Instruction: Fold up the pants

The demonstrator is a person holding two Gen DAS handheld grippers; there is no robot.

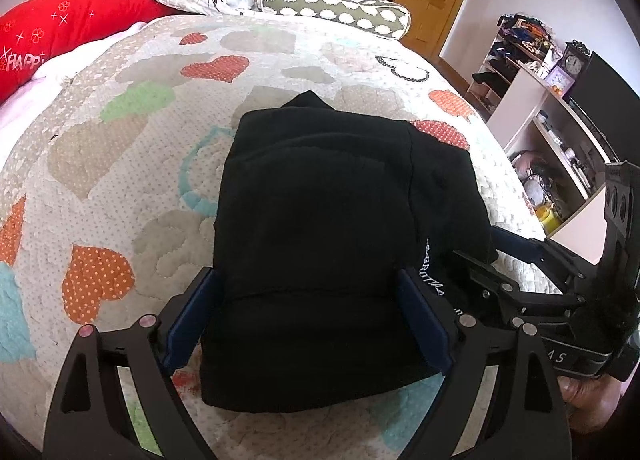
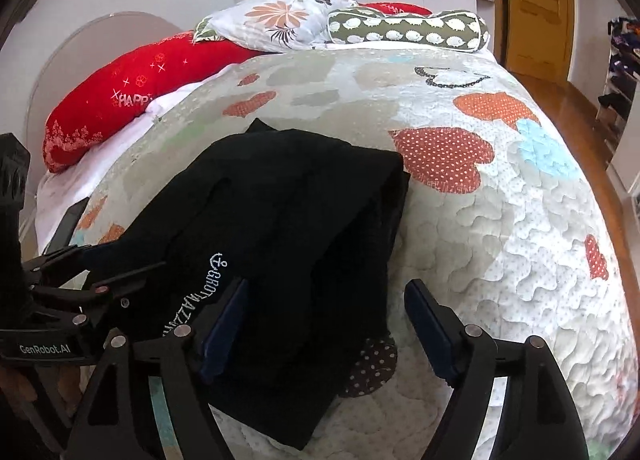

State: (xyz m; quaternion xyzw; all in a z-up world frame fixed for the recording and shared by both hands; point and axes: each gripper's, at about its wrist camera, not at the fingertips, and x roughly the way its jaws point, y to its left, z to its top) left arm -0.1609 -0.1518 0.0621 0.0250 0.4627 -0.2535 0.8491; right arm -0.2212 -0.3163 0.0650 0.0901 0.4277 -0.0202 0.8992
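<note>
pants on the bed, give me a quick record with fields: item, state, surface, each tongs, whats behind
item: black pants with white lettering
state: folded into a compact stack, lying flat
surface: heart-pattern quilt on a bed
left tongs: open, jaws either side of the stack's near end, not pinching it
right tongs: open, over the stack's right edge, not gripping
behind: red pillow, floral pillow, dotted bolster, wooden door
</note>
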